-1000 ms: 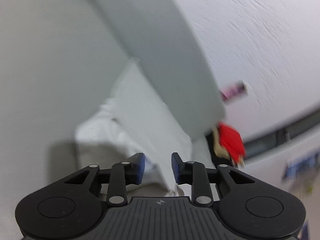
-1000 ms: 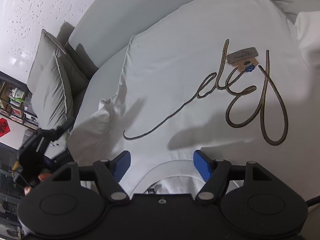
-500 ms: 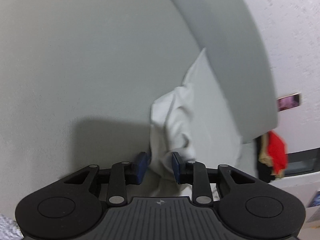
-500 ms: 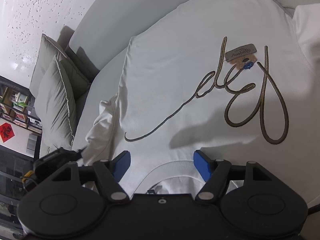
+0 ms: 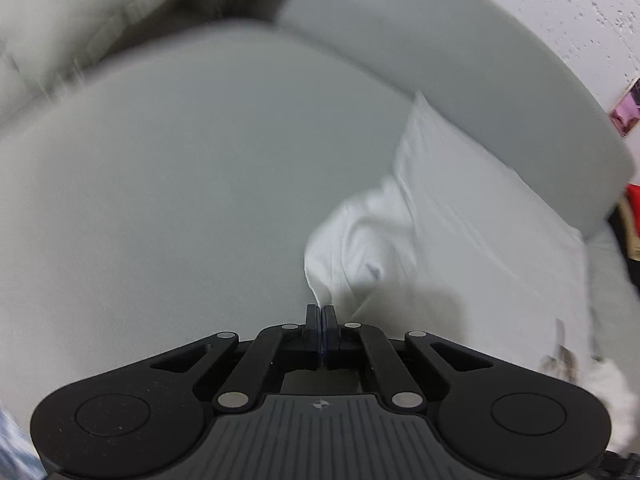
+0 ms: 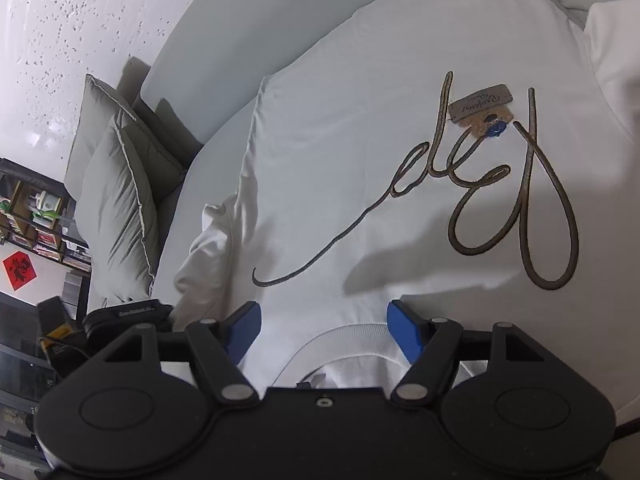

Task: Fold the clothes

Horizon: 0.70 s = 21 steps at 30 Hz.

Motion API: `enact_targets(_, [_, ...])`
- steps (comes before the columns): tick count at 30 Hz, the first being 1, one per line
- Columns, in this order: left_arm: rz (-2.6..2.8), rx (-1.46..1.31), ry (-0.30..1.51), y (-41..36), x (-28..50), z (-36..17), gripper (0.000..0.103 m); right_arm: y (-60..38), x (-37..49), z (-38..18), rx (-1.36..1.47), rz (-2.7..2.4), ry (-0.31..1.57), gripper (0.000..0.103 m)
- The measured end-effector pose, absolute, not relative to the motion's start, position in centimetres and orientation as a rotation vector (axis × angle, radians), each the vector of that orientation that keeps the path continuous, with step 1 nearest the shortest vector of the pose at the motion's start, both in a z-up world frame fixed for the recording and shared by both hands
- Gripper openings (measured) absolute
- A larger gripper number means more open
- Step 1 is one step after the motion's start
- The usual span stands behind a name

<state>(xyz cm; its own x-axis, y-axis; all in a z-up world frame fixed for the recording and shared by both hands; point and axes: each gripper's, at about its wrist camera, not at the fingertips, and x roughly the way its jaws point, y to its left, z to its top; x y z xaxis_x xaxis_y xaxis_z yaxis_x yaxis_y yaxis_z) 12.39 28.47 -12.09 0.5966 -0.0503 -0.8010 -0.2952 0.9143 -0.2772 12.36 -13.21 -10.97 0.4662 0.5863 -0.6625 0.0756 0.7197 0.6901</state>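
A white sweatshirt (image 6: 360, 160) with a brown script line and a hang tag (image 6: 480, 106) lies front up on the grey sofa. Its bunched sleeve (image 5: 352, 248) sticks out over the seat. My left gripper (image 5: 320, 310) is closing, its jaws pressed together, and the sleeve's lower edge runs into the fingertips. That gripper also shows as a black body (image 6: 120, 316) beside the sleeve (image 6: 204, 256) in the right wrist view. My right gripper (image 6: 324, 320) hangs open just above the ribbed collar (image 6: 340, 334), touching nothing.
The bare sofa seat (image 5: 160, 200) spreads left of the sleeve, with the backrest (image 5: 440, 60) behind it. Two grey cushions (image 6: 116, 200) lean at the sofa's end. A shelf with books (image 6: 32, 216) and a red paper square (image 6: 18, 270) lie beyond.
The left gripper's jaws went from standing around the sleeve to shut on its edge, and its view swung across the seat. The right gripper and the shirt body stayed put.
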Motion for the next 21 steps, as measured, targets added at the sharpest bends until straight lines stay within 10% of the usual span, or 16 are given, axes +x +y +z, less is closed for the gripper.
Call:
enact_targets(11, [0.361, 0.073, 1.011, 29.8, 13.9, -13.5, 0.002, -12.3, 12.6, -10.6, 0.656, 0.35, 1.059, 0.072])
enact_targets(21, [0.191, -0.207, 0.822, 32.5, 15.2, -7.3, 0.038, -12.2, 12.9, -10.7, 0.642, 0.375, 1.057, 0.076])
